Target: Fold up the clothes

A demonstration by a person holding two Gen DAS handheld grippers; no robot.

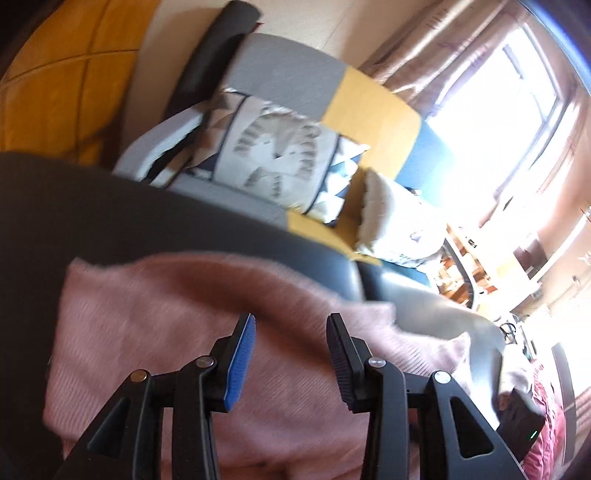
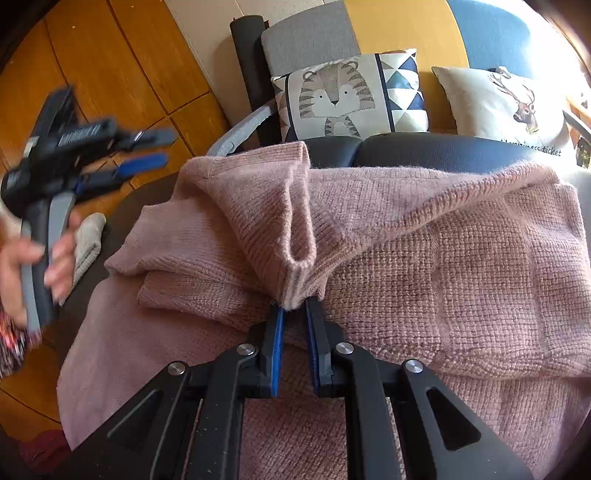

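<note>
One pink sweater, cuff pinched in right tool; left tool open, empty; two cushions.

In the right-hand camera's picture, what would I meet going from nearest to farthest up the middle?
Right tool pinching the sleeve cuff → pink sweater → black seat edge → tiger cushion → grey backrest.

A dark, padded leather surface carries a pink knitted sweater, spread across nearly all of it, with one sleeve folded over the body. A small pale cloth lies near the surface's left edge. The surface stands over a wooden floor, just before a sofa.
</note>
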